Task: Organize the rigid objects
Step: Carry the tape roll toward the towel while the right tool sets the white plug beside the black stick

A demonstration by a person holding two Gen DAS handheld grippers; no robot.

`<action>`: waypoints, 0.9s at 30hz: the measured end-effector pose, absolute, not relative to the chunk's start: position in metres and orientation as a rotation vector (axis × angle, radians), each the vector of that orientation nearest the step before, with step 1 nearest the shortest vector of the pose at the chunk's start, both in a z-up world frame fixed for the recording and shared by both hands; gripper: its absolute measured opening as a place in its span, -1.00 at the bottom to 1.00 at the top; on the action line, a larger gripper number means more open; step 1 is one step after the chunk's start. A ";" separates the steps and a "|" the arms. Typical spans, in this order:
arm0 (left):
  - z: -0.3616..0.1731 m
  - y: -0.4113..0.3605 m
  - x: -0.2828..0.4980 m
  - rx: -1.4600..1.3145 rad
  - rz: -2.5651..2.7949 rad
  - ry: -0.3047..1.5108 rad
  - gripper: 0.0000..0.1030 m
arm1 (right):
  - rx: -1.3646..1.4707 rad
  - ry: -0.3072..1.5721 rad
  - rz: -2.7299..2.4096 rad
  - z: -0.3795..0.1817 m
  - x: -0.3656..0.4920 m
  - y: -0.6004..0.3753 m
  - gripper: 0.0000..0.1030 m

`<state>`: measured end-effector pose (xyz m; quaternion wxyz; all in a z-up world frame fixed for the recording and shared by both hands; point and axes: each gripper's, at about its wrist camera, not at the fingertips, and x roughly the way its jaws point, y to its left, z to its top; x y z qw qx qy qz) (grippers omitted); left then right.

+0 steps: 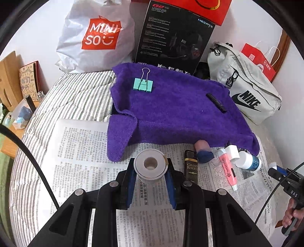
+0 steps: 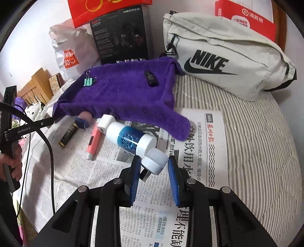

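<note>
My left gripper is shut on a white tape roll, held just above the newspaper. My right gripper has a small white round object between its jaws; the left pad touches it, the right pad stands a little off. A purple towel carries a teal binder clip and a black stick. At its near edge lie a black lighter, a blue-capped item, a pink marker, a white plug and a blue-and-white bottle.
A Miniso bag, a black headset box, a grey Nike bag and red boxes line the back wall. Striped bedding lies under the newspaper. A wooden shelf stands at the left.
</note>
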<state>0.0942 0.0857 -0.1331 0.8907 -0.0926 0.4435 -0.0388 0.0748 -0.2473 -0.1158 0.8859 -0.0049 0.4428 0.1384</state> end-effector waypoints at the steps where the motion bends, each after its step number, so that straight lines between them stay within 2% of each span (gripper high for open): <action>1: -0.132 0.086 0.093 -0.195 -0.081 0.924 -0.47 | -0.010 0.918 0.289 -0.114 0.075 -0.247 -0.43; 16: -0.100 0.094 0.105 -0.200 -0.101 0.918 -0.47 | -0.016 0.864 0.321 -0.072 0.116 -0.229 -0.43; 27: -0.074 0.096 0.126 -0.169 -0.112 0.866 -0.47 | -0.020 0.835 0.329 -0.062 0.144 -0.221 -0.43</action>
